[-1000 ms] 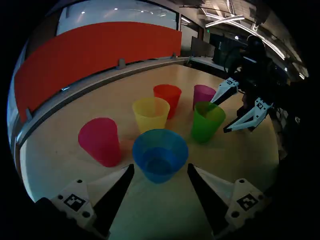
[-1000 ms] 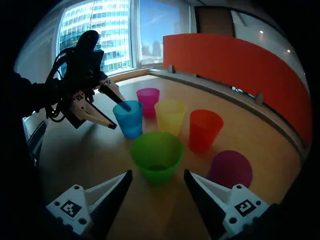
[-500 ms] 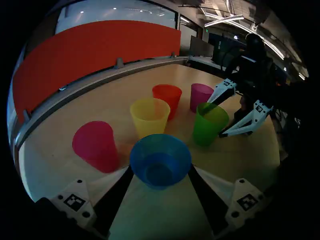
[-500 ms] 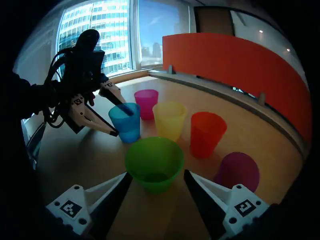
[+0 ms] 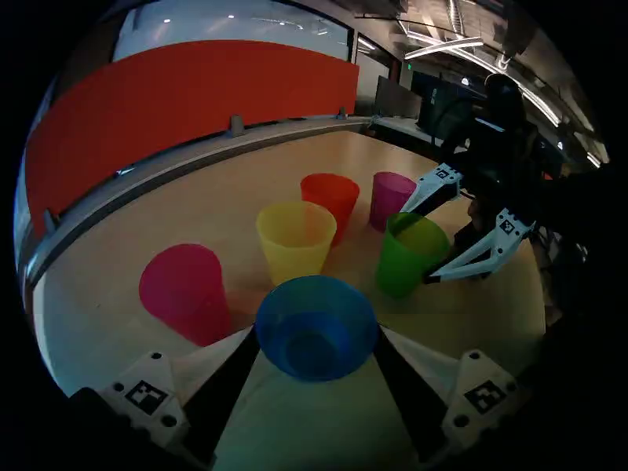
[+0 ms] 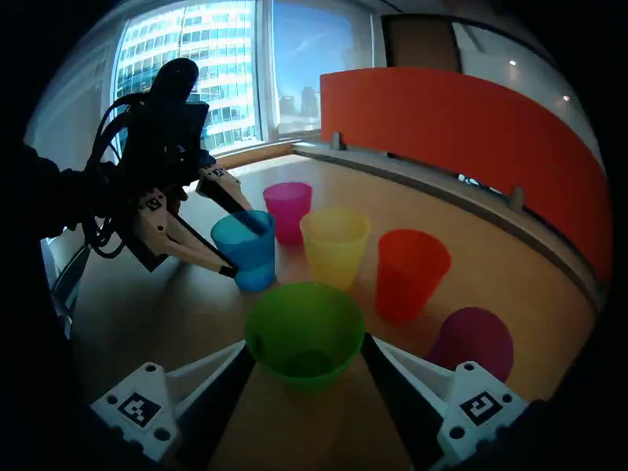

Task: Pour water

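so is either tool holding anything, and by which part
Cannot tell: the left tool flanks the blue plastic cup at its sides, the right tool the green plastic cup.

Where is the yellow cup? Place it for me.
In the left gripper view the yellow cup stands just beyond the blue cup, with the red cup behind it and the pink cup at its left.

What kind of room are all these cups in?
Probably an office in a city high-rise: big windows look onto towers, an orange divider panel runs along the long wooden table, and strip lights hang overhead.
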{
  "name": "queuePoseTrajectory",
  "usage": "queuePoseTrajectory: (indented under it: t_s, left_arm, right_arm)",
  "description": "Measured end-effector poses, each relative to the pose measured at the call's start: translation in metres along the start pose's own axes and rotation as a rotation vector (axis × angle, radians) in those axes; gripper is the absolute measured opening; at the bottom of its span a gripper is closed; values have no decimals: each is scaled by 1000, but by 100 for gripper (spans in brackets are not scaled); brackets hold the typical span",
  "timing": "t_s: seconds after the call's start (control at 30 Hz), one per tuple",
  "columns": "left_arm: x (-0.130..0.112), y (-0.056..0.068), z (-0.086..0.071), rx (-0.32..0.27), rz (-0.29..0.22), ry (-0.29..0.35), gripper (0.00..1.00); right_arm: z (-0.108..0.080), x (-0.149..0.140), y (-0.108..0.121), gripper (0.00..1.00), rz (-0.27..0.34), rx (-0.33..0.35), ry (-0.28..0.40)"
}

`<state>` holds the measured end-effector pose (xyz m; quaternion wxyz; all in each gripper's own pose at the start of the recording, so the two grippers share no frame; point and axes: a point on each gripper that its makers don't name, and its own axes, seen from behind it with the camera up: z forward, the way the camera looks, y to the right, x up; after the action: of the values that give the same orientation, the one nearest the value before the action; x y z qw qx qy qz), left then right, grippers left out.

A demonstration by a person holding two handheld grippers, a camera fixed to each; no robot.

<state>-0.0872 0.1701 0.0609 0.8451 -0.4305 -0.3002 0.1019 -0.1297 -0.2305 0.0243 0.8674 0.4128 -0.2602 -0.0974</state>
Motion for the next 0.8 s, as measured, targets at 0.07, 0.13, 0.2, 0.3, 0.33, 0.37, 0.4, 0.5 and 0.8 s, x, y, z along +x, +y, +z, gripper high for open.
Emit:
queuePoseTrajectory:
  t_s: [0.07,0.13,0.2,0.3,0.33,0.37,0.4,0.5,0.8]
  left_arm:
    - [0,-1,0,9,5,1,98]
    - [0,-1,-1,13,14,0,94]
    - [0,0,-1,15,23,-1,89]
    - [0,0,-1,21,34,3,86]
    - [0,0,-1,23,37,4,86]
    - [0,0,-1,25,39,4,86]
    - [0,-1,-1,26,40,4,86]
    - [0,-1,-2,24,37,3,86]
    - [1,-2,-7,37,34,16,86]
  right_arm:
    - [0,1,1,100,0,-2,2]
    - [-1,1,1,100,-2,-3,3]
    - [-1,1,2,100,-3,-5,3]
    - [-2,1,2,100,-6,-6,5]
    - [-2,1,2,100,-8,-6,5]
    - [-2,1,2,100,-10,-7,6]
    - [-2,1,2,100,-11,-7,7]
    - [-2,2,2,100,-14,-9,11]
    - [-1,6,3,90,-16,-13,34]
